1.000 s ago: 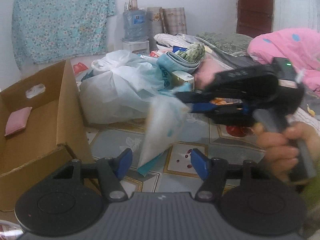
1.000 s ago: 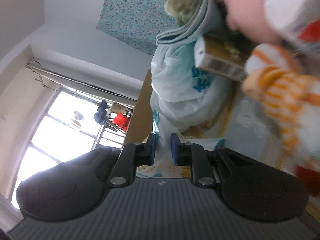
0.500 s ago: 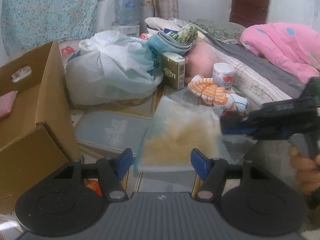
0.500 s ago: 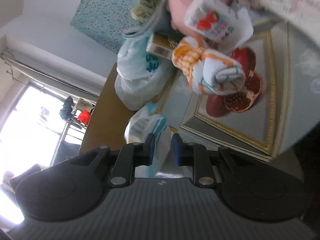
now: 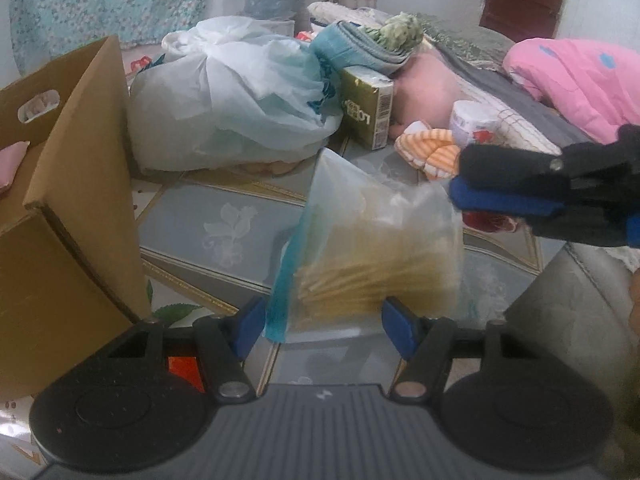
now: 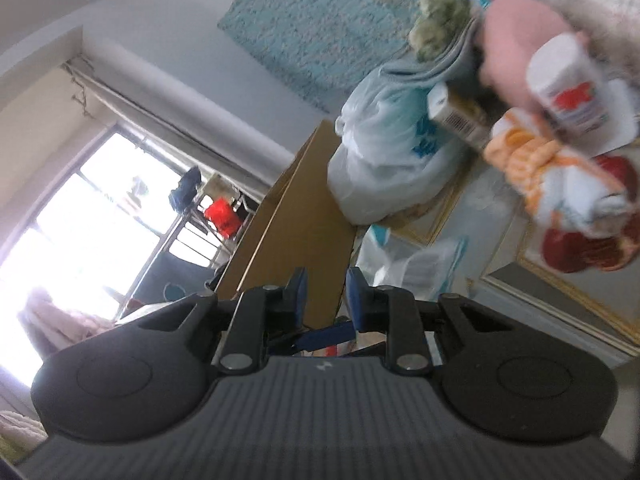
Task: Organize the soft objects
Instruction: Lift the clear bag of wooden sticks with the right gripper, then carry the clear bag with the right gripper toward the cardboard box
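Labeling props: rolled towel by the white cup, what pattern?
Orange-and-white stripes on the rolled towel; left wrist view clearest.

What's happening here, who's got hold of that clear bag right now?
The clear plastic bag of yellowish strands lies between the open fingers of the left gripper, which do not press on it. The right gripper, seen at the bag's upper corner from the left wrist, has a narrow gap with nothing between its fingers. The cardboard box stands open beside it, a pink item inside.

Clear bag (image 5: 380, 248) of yellow sticks, upright on floor
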`<action>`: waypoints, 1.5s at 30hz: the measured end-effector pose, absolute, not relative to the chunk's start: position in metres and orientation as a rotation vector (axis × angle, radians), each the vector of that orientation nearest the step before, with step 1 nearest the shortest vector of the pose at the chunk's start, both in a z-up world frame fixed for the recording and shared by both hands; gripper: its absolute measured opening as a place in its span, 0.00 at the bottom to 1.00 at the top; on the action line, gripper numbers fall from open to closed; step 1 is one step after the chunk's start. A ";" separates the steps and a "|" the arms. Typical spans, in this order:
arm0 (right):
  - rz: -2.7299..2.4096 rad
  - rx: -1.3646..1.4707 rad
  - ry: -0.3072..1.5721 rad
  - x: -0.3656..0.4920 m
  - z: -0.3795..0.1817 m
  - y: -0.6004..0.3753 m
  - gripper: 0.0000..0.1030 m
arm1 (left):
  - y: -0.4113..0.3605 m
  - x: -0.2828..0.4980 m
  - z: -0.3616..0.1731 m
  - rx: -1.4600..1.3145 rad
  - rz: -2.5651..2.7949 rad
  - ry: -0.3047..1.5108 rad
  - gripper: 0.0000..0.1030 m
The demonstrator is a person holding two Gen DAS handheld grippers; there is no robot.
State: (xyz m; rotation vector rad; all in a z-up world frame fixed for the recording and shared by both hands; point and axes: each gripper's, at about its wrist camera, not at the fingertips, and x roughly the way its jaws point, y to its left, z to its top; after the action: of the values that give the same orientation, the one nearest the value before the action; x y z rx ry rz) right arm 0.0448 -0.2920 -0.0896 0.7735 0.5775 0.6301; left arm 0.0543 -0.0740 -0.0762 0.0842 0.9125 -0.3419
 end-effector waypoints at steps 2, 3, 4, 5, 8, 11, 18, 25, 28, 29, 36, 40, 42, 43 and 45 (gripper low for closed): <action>0.600 0.752 0.609 0.053 -0.097 -0.288 0.20 | -0.075 0.057 -0.080 0.094 -0.326 0.918 0.64; 0.555 0.732 0.643 0.061 -0.105 -0.287 0.19 | -0.074 0.057 -0.080 0.096 -0.324 0.911 0.64; 0.521 0.727 0.676 0.065 -0.114 -0.288 0.12 | -0.074 0.058 -0.079 0.093 -0.323 0.910 0.64; 0.504 0.756 0.708 0.073 -0.124 -0.291 0.00 | -0.074 0.060 -0.079 0.090 -0.322 0.913 0.64; 0.513 0.832 0.730 0.082 -0.130 -0.297 0.00 | -0.072 0.063 -0.078 0.089 -0.316 0.911 0.64; 0.501 0.747 0.740 0.080 -0.111 -0.288 0.05 | -0.069 0.066 -0.078 0.073 -0.316 0.916 0.64; 0.530 0.643 0.663 0.095 -0.078 -0.265 0.05 | -0.068 0.070 -0.080 0.069 -0.320 0.916 0.64; 0.440 0.646 0.730 0.117 -0.111 -0.265 0.00 | -0.067 0.073 -0.080 0.057 -0.317 0.911 0.63; 0.422 0.597 0.738 0.116 -0.104 -0.259 0.00 | -0.068 0.073 -0.080 0.059 -0.321 0.911 0.63; 0.423 0.599 0.744 0.116 -0.101 -0.259 0.01 | -0.068 0.072 -0.079 0.058 -0.326 0.912 0.63; 0.400 0.566 0.655 0.119 -0.064 -0.274 0.33 | -0.061 0.061 -0.076 0.045 -0.379 0.937 0.64; 0.358 0.531 0.713 0.134 -0.071 -0.271 0.33 | -0.062 0.055 -0.072 -0.001 -0.472 0.957 0.63; 0.334 0.517 0.748 0.139 -0.079 -0.268 0.33 | -0.067 0.054 -0.071 -0.026 -0.520 0.964 0.64; 0.326 0.521 0.764 0.139 -0.083 -0.268 0.33 | -0.070 0.055 -0.071 -0.036 -0.538 0.964 0.64; 0.327 0.540 0.779 0.135 -0.088 -0.268 0.33 | -0.076 0.058 -0.074 -0.048 -0.555 0.971 0.64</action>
State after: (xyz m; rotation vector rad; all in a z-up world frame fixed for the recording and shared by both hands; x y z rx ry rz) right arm 0.1345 -0.2682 -0.0885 0.5404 0.7794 0.3267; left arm 0.0584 -0.0758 -0.0739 -0.0480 0.9710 -0.5547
